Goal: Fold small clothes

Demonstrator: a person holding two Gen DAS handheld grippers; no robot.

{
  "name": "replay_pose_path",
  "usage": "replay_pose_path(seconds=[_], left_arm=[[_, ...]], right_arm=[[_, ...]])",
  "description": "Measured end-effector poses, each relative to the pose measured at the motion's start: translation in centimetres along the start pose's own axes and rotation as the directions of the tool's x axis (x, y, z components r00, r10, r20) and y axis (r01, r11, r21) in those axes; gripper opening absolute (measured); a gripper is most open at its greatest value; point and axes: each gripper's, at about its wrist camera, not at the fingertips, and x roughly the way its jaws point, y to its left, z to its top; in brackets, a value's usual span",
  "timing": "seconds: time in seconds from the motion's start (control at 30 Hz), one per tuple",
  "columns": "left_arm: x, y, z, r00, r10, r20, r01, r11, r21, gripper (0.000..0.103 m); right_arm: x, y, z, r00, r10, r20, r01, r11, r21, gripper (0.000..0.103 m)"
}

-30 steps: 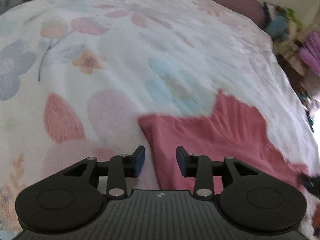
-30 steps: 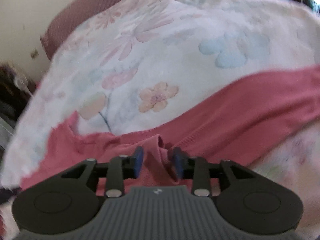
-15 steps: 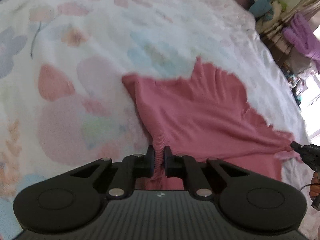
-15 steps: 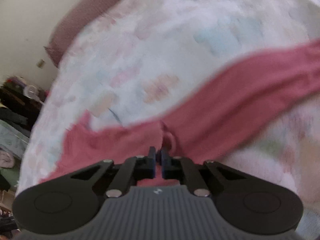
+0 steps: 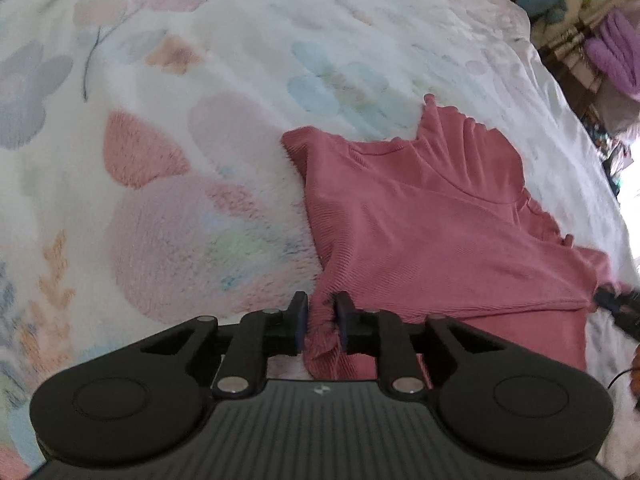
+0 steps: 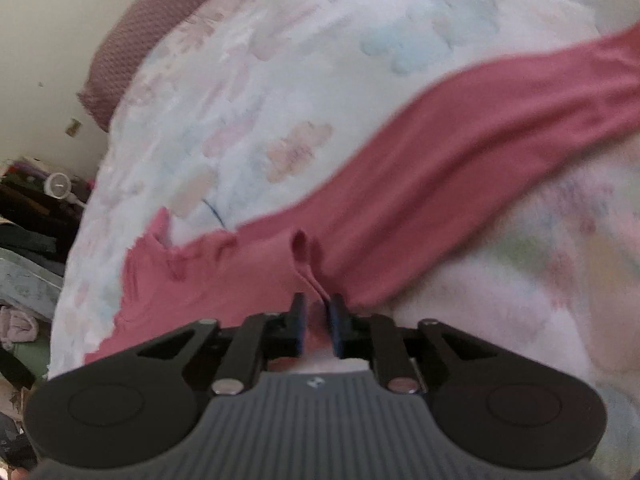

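A small pink ribbed top (image 5: 432, 216) with frilled sleeve edges lies on a floral blanket (image 5: 200, 100). My left gripper (image 5: 322, 312) is shut on a bunched near corner of the top's hem. In the right wrist view the same pink top (image 6: 440, 152) stretches as a band up to the right. My right gripper (image 6: 318, 314) is shut on a pinched fold of its edge. The right gripper's tip (image 5: 616, 304) shows at the far right edge of the left wrist view, at the top's other corner.
A maroon pillow (image 6: 136, 40) lies at the head of the bed against a pale wall. Cluttered shelves with a small white clock (image 6: 58, 186) stand left of the bed. A purple plush item (image 5: 616, 52) and other clutter sit beyond the bed's right edge.
Both grippers were open a second ago and have closed on the pink top's edge. The fabric is now pulled a little taut between them and lifted at the pinch points.
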Motion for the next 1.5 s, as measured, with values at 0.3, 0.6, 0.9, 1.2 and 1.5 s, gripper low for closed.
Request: replay_pose_path(seconds=[0.3, 0.6, 0.9, 1.2, 1.5], left_arm=[[-2.8, 0.1, 0.3, 0.992, 0.056, 0.114, -0.053, 0.998, -0.025, 0.049], [-4.3, -2.4, -0.8, 0.978, 0.101, 0.185, -0.115, 0.991, 0.068, 0.049], [-5.1, -2.6, -1.8, 0.979, 0.096, 0.181, -0.112, 0.991, 0.077, 0.053], [-3.9, -2.4, -2.1, 0.982, 0.088, 0.166, -0.097, 0.994, 0.046, 0.054], [-4.3, -3.3, -2.3, 0.984, 0.085, 0.157, -0.099, 0.992, 0.078, 0.054]], right_arm=[[2.1, 1.3, 1.5, 1.000, 0.015, -0.007, -0.016, 0.995, -0.100, 0.008], [1.0, 11.2, -1.0, 0.999, -0.007, 0.047, 0.027, 0.903, -0.429, 0.003], [4.9, 15.2, -4.9, 0.995, 0.026, -0.097, -0.067, 0.890, -0.450, 0.029], [0.8, 11.2, -1.1, 0.999, -0.004, 0.035, 0.016, 0.939, -0.344, 0.016], [3.8, 10.2, -0.3, 0.999, 0.009, -0.036, -0.019, 0.957, -0.288, 0.029]])
